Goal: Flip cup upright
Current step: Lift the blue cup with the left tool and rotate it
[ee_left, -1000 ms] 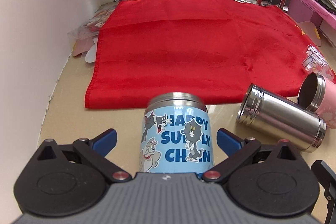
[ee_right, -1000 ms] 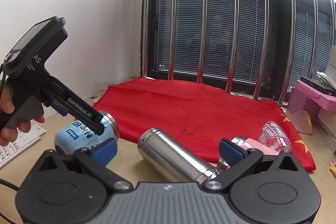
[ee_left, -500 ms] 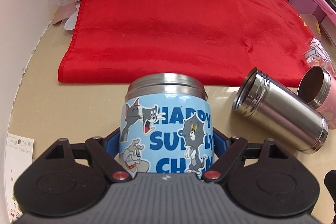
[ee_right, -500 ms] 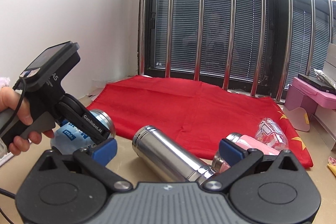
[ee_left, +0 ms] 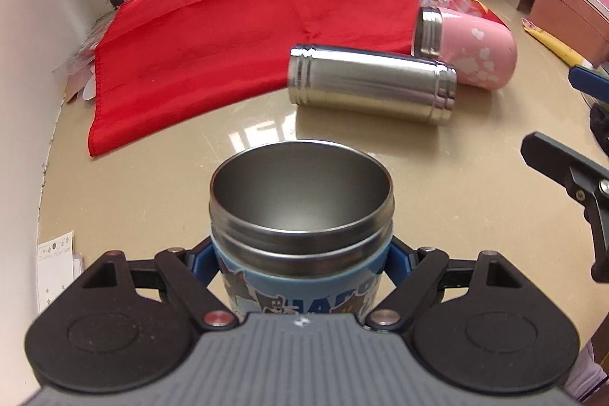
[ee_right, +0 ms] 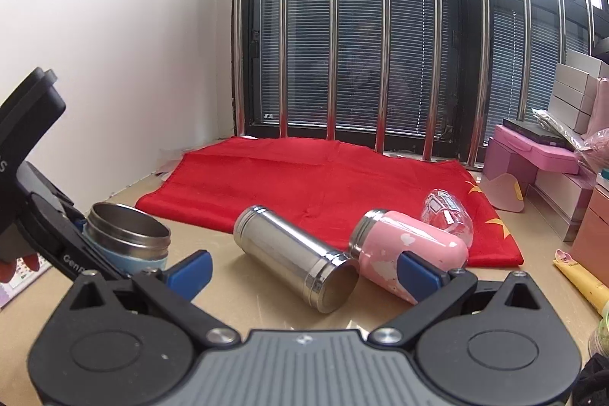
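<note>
left gripper clamped on blue cup, mouth up, over tan table | right gripper wide, idle | risk: cup tips if let go before its base sits flat, rolls into steel flask

The left gripper, open around the blue cartoon cup a second ago, now clamps its sides. The cup, earlier lying with its mouth toward the red cloth, is now turned mouth-up, showing its steel interior, and sits nearer the camera, farther from the cloth.
</note>
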